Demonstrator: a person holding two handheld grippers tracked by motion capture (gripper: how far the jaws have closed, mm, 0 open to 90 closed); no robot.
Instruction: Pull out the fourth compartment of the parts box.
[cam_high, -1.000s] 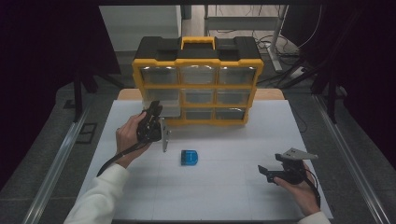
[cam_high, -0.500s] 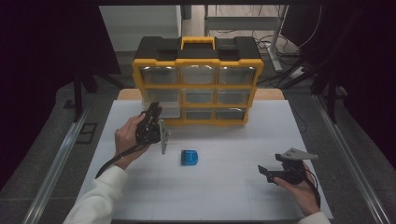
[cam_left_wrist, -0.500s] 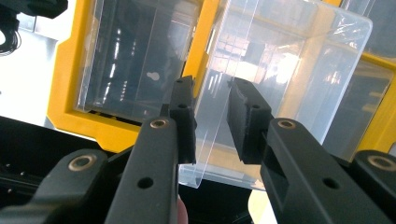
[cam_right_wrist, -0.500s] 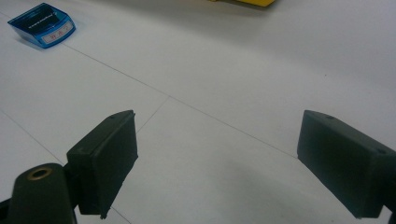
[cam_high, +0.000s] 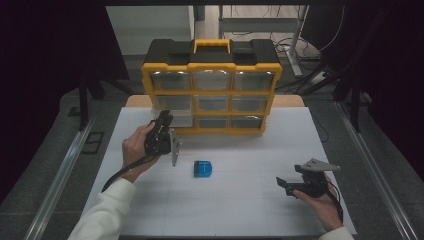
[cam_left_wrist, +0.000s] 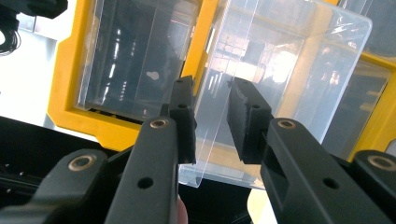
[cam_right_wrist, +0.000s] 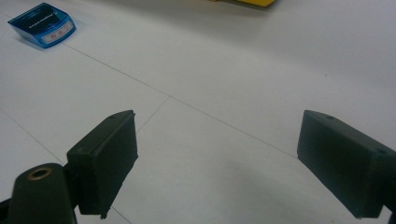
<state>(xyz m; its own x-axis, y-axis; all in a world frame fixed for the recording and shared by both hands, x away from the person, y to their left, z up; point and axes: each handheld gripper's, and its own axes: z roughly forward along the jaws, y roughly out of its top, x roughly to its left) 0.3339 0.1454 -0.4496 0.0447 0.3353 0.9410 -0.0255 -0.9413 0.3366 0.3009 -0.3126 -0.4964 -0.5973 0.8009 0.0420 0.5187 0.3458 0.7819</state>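
At the left of the bench (cam_high: 150, 210), the left tool (cam_high: 162, 127) is up against the lower left corner of the yellow organiser (cam_high: 212, 87), which stands upright at the far edge. Its bins look clear and, as far as the frames show, hold nothing. One clear drawer (cam_left_wrist: 280, 88) sits part way out of its bay, and in the left gripper view its front lip runs between the two jaws; the jaws stand narrow around that lip, but whether the pads press on it I cannot tell. Toward the middle, a small blue box (cam_high: 203, 168) lies flat on the bare bench, well apart from both tools. At the right, the right tool (cam_high: 290, 185) rests low near the front edge, jaws released and wide, with nothing between them.
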